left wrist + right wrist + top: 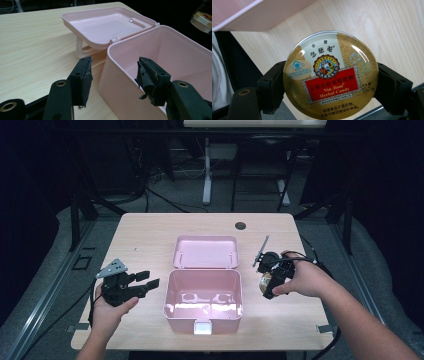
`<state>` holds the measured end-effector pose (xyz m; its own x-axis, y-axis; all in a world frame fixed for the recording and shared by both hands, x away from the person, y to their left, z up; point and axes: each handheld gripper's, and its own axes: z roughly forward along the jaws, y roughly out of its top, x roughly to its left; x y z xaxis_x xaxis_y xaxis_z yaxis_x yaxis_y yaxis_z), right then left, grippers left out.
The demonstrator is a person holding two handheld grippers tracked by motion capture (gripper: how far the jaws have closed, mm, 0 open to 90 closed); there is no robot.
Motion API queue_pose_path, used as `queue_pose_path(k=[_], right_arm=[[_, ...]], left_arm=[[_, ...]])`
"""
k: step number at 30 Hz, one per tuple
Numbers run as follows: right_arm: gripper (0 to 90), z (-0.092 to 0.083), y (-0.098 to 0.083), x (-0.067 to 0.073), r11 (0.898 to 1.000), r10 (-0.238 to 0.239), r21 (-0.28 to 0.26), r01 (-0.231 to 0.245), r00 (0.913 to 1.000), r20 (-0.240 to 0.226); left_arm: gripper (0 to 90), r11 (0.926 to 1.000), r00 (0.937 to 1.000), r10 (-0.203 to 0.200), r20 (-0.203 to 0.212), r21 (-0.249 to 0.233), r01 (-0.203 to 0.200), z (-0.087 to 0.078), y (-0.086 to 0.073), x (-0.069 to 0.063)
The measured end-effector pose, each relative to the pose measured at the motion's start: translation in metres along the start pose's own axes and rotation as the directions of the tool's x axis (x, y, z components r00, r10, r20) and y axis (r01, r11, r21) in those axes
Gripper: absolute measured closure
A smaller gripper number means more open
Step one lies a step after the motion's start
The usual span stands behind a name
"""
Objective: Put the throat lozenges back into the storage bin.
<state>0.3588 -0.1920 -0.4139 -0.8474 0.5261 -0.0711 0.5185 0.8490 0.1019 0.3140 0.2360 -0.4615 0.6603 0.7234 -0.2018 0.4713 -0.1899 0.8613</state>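
Candy tin (330,76) clamped in my right gripper (270,279), lifted off the tabletop (150,227) beside the pink box (203,319) | lid open, box empty | left gripper (145,282) jaws spread, idle | drop-in pending

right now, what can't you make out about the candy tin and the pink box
- Candy tin, right gripper view: lower rim cut off by the frame edge; sides hidden by the right gripper.
- Candy tin, high view: label too small to read, mostly hidden by the hand.
- Pink box, left gripper view: floor hidden by its near wall and the left gripper.
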Motion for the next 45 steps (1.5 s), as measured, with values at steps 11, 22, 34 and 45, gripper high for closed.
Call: queue_pose_path(k=[11,22,34,45], right_arm=[[19.8,-0.004,0.013,0.009,0.995,-0.104,0.005,0.104,0.9943,-0.025],[19.8,-0.013,0.029,0.020,0.979,-0.202,-0.009,0.202,0.9788,-0.034],[19.8,-0.017,0.043,0.029,0.969,-0.246,-0.021,0.245,0.9687,-0.033],[19.8,-0.018,0.053,0.037,0.963,-0.268,-0.033,0.267,0.9626,-0.037]], left_arm=[[45.4,1.0000,1.0000,0.001,0.002,0.007,-0.001,0.003,-0.001,0.000],[45.5,1.0000,1.0000,-0.004,0.001,0.002,0.004,0.003,-0.002,0.001],[45.6,1.0000,1.0000,-0.003,-0.001,-0.002,0.003,0.002,-0.002,0.002],[45.6,1.0000,1.0000,-0.001,-0.001,0.002,0.001,0.001,-0.001,0.002]])
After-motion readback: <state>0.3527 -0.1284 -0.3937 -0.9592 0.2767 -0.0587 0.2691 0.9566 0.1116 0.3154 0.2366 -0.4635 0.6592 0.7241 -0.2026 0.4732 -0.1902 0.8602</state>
